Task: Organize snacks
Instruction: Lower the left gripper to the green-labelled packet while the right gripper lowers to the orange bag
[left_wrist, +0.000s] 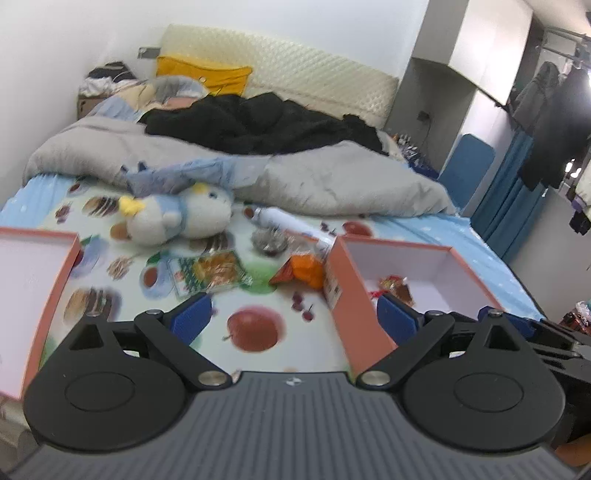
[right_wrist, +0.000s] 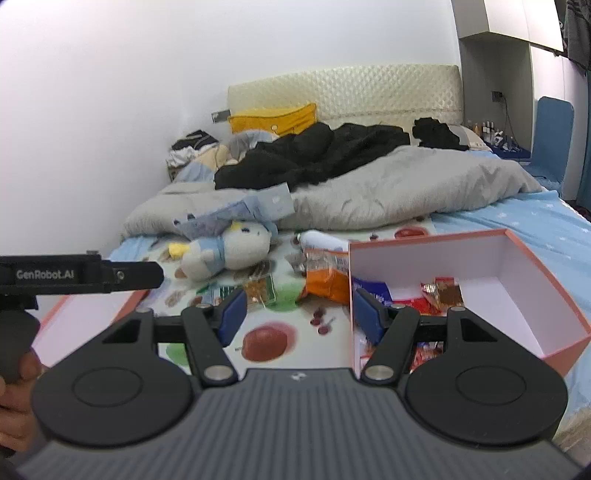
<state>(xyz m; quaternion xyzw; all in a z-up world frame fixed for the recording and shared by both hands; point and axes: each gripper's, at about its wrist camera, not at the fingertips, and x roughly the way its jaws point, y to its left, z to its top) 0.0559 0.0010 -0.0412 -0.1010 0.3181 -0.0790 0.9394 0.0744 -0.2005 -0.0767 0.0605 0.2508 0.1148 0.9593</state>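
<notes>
Snacks (right_wrist: 441, 291) fill box (right_wrist: 546, 280), clearer from right wrist.

The left hand-held gripper (left_wrist: 293, 319) and the right hand-held gripper (right_wrist: 298, 314) both hover level, jaws spread wide, holding nothing.

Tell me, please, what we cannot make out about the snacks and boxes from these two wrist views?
- Right orange box: the right tool hides its near contents in the right view; its near wall does in the left view.
- Left orange box: cut off by the left view's edge; the other tool covers it in the right view.
- Green snack packet: print blurred in both views.
- Orange snack bag: label unreadable.
</notes>
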